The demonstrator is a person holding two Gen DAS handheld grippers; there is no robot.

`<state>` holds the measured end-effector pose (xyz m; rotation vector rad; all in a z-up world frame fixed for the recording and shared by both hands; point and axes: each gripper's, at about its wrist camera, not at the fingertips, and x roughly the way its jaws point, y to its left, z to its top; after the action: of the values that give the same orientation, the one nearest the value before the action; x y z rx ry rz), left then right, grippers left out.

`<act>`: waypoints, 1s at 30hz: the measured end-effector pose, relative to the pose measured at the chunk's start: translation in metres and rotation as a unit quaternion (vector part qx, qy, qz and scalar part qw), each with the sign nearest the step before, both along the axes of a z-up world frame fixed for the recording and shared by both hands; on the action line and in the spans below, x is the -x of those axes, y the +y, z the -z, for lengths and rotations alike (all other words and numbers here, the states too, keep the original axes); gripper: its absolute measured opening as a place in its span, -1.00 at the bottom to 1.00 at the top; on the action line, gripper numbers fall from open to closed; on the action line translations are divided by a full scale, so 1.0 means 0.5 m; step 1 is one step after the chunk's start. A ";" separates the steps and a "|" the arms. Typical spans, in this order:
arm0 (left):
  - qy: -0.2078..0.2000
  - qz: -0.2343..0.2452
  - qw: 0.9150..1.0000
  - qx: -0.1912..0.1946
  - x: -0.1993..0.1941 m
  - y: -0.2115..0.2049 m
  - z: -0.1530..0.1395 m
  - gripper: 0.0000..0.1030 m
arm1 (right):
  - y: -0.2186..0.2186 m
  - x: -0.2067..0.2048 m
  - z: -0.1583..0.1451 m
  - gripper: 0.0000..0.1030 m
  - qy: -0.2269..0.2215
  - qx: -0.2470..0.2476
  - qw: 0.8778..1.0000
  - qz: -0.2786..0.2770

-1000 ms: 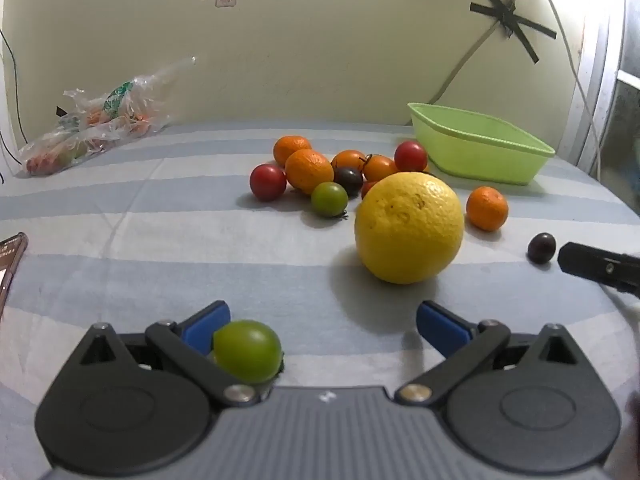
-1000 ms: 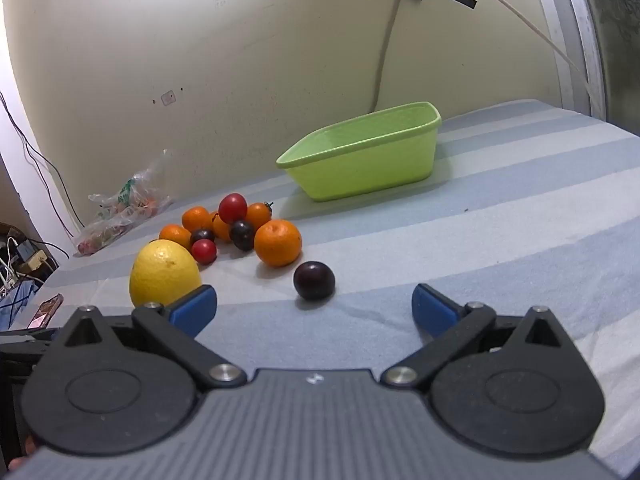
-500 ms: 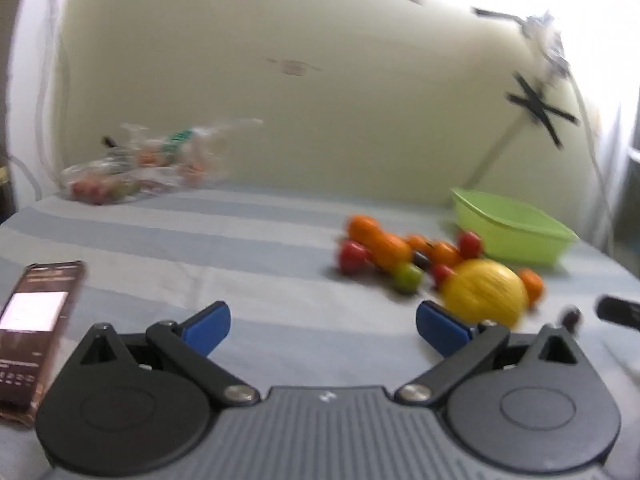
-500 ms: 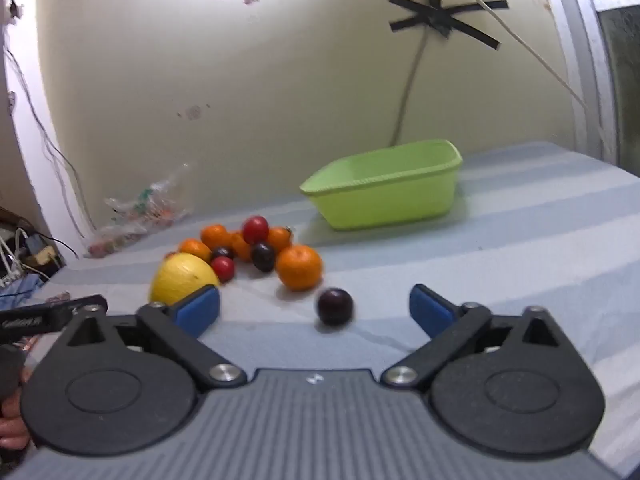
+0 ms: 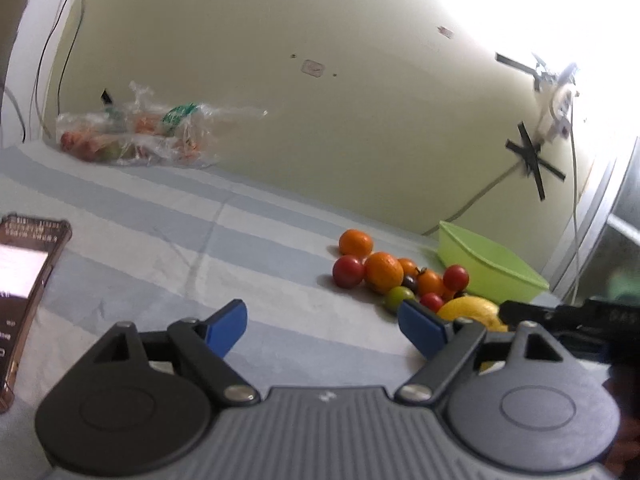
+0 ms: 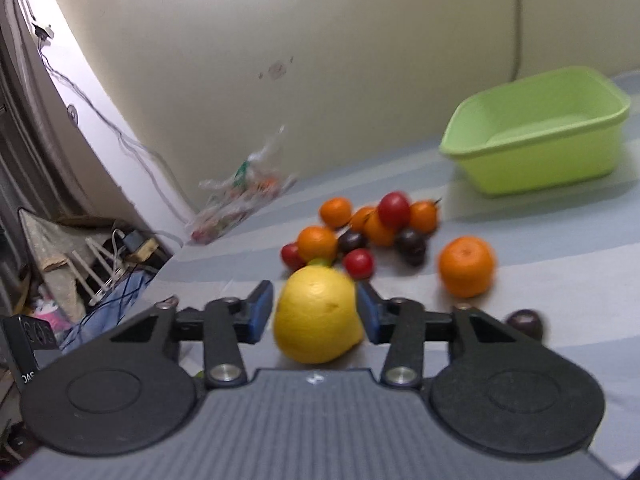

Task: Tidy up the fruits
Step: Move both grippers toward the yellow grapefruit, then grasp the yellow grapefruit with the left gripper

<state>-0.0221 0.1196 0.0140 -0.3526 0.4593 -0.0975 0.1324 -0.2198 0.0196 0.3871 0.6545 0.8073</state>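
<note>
A big yellow citrus [image 6: 318, 314] sits between the blue pads of my right gripper [image 6: 316, 312]. The jaws have narrowed around it; the right pad touches it and a small gap shows at the left pad. Behind it lies a pile of small oranges and tomatoes [image 6: 368, 224], a lone orange [image 6: 466, 266] and a dark plum [image 6: 526, 322]. The green basin [image 6: 536, 140] stands at the back right, with nothing in it. My left gripper [image 5: 322, 320] is open and empty, raised, left of the pile [image 5: 384, 272]. The yellow citrus [image 5: 472, 312] and the right gripper's finger [image 5: 560, 312] show at its right.
A phone [image 5: 24, 280] lies at the left on the striped cloth [image 5: 160, 248]. A plastic bag of produce [image 5: 132, 136] lies against the wall at the back left. Cables and clutter [image 6: 100, 264] sit beyond the table's left edge.
My right gripper swung left and narrowed around the yellow citrus. My left gripper pulled back and up; the green tomato that was beside its left finger is out of view.
</note>
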 end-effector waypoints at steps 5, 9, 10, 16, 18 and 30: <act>0.011 -0.007 0.998 0.054 -0.014 0.034 0.009 0.55 | 0.049 0.016 -0.032 -0.12 -0.041 0.022 0.999 -0.026; 0.002 0.001 0.997 0.075 -0.008 0.045 0.010 0.55 | 0.113 0.041 -0.052 -0.11 -0.099 0.066 0.990 -0.072; -0.005 0.003 0.997 0.081 -0.004 0.051 0.008 0.55 | 0.130 0.052 -0.055 -0.12 -0.112 0.071 0.987 -0.093; -0.010 -0.001 0.996 0.091 -0.005 0.069 -0.001 0.55 | 0.193 0.075 -0.043 -0.12 -0.157 0.103 0.969 -0.160; -0.003 0.005 0.996 0.094 -0.011 0.066 0.001 0.55 | 0.199 0.069 -0.040 -0.12 -0.160 0.105 0.968 -0.164; 0.009 0.045 0.997 0.069 -0.037 0.026 -0.007 0.55 | 0.132 0.067 -0.030 0.24 -0.168 0.110 0.974 -0.108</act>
<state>-0.0034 0.1327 0.0174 -0.4681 0.4871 -0.2141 0.0991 -0.1539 0.0346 -0.0257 0.4643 0.9694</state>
